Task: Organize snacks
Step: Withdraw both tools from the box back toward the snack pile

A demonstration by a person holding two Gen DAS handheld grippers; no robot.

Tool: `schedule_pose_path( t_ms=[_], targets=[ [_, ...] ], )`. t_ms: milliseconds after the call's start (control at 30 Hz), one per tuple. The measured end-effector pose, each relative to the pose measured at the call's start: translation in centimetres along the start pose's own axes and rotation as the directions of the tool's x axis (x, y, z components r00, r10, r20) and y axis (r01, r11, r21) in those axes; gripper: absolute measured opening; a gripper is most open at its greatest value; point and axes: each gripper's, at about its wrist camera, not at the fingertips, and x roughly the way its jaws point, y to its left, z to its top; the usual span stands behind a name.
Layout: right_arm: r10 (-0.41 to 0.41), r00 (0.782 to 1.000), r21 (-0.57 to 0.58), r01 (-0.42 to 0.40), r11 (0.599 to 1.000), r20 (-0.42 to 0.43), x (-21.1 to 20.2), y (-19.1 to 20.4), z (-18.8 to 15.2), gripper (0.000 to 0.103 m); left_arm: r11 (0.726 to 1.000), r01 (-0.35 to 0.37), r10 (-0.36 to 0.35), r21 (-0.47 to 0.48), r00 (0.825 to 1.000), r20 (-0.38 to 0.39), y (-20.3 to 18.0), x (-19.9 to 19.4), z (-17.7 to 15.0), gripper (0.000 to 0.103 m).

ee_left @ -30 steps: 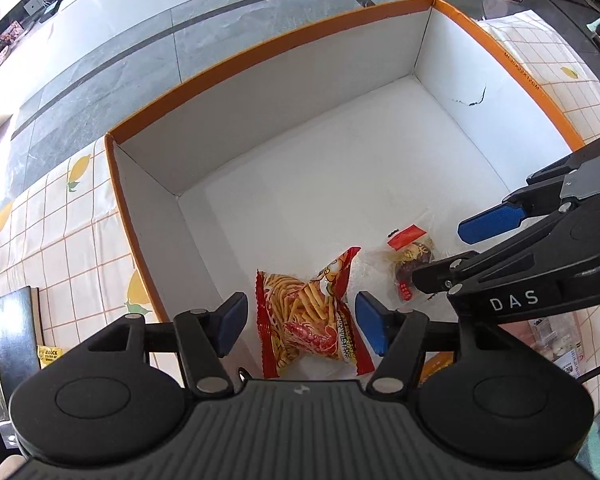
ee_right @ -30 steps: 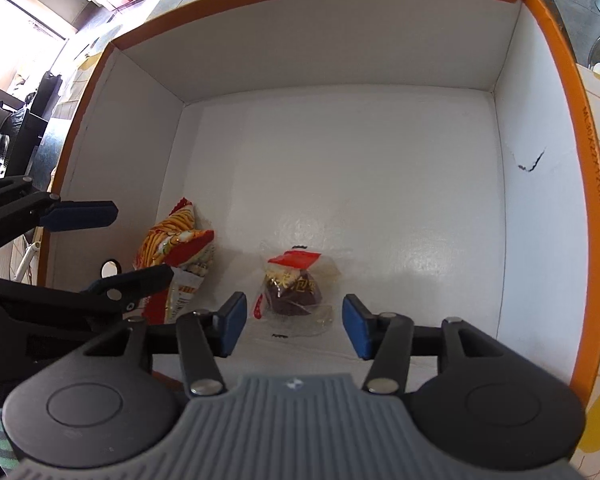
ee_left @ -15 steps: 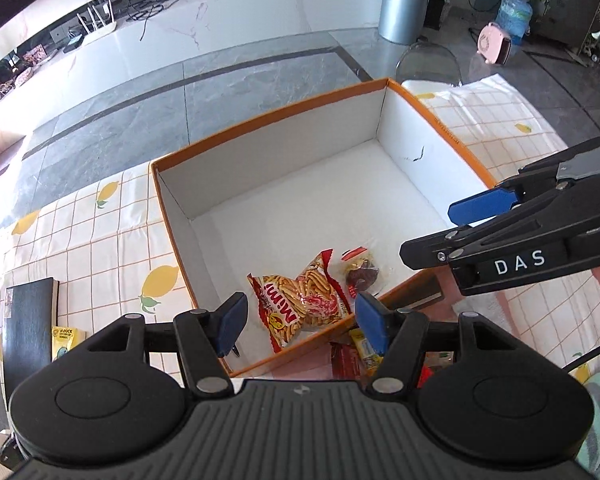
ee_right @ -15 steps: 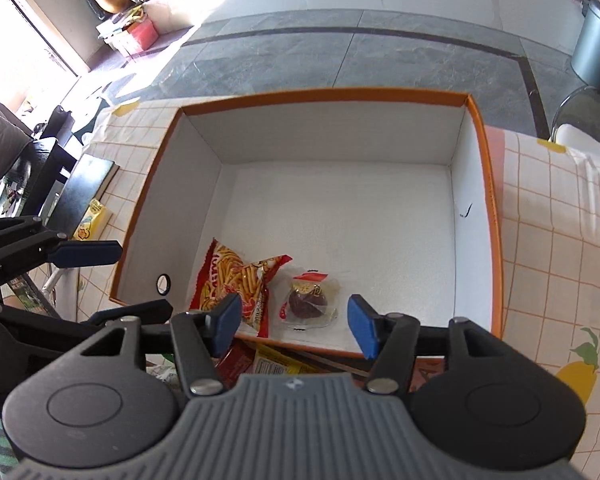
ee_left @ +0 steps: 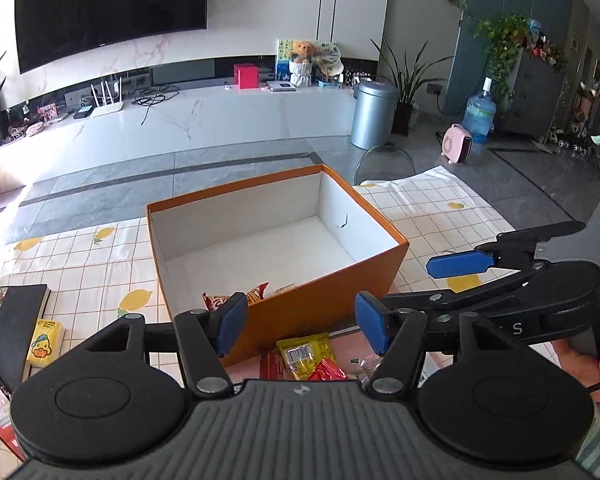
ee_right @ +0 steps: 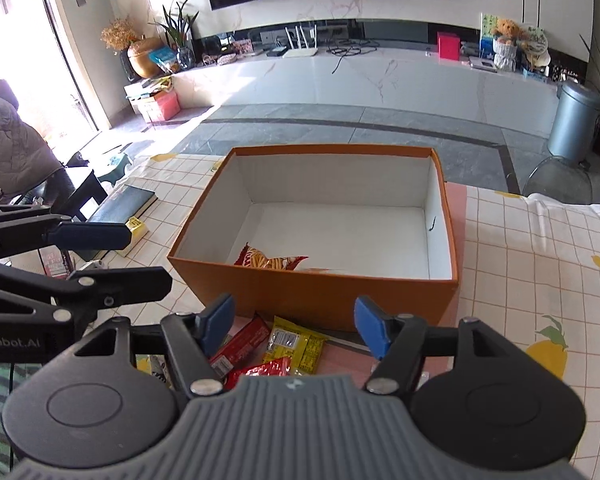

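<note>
1. Orange cardboard box with white inner walls stands open on the table under a white checked cloth printed with lemons.
2. Inside it, against the near wall, lies a red-and-yellow crinkled bag of stick snacks; beside it a clear wrapper shows only as an edge.
3. On the table just in front of the box lie loose snacks: a yellow foil packet, a dark red bar wrapper and a shiny red packet.
4. Left gripper hangs above these, its blue-padded fingers spread, nothing between them.
5. Right gripper hangs beside it; its fingers have just been opening and are spread and empty.
6. A black book and a yellow tissue pack lie left of the box.
</note>
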Motion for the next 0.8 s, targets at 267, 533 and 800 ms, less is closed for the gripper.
schedule_pose_path(
  t_ms=[267,533,800],
  targets=[
    [-0.074,0.985,0.033,0.070,0.997,0.153,-3.6,0.2,-7.7,0.070,1.000,-0.029,0.030,-0.006,0.996,0.086,-2.9,-0.8,-5.9,0.073],
    [-0.153,0.971,0.092,0.138,0.986,0.184,-2.0,1.0,-14.6,0.070,0.994,-0.109,0.109,-0.007,0.992,0.064,-4.8,2.0,-11.3,0.070],
    [-0.219,0.964,0.054,0.213,0.976,0.148,1.3,0.0,-17.5,0.070,0.987,-0.138,0.135,0.077,0.990,0.034,-5.7,3.9,-14.7,0.071]
  ],
)
